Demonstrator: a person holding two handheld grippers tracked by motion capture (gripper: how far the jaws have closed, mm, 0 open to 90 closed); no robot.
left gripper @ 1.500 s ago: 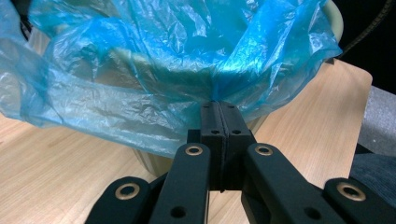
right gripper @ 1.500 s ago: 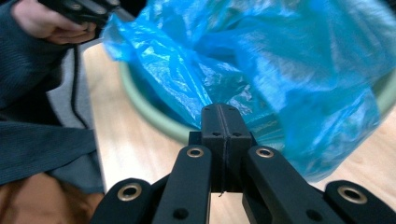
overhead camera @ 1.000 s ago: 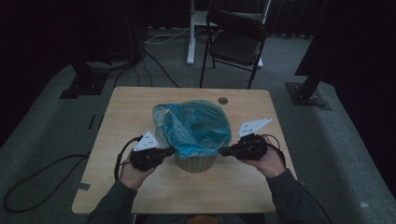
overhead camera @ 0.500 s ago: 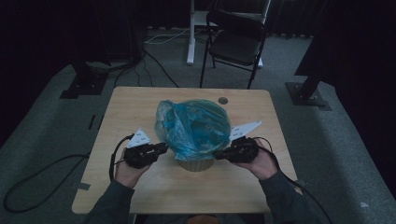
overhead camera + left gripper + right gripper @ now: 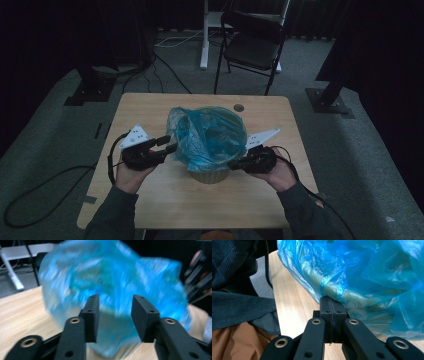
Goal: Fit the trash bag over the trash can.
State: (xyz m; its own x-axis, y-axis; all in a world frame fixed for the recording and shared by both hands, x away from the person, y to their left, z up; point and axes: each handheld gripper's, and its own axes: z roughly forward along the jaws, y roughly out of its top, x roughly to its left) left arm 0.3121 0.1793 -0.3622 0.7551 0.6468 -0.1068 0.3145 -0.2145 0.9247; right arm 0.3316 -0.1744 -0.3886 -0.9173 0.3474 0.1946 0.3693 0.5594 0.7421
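Blue plastic bag (image 5: 207,137) is billowing, flimsy and slippery; right gripper (image 5: 239,163) is pinching its hem; left gripper (image 5: 167,145), jaws just opening, is holding nothing.

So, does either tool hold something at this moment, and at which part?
The right tool is shut on the blue bag, pinching its film at the bin's rim. The left tool has just opened; its jaws stand apart, holding nothing.
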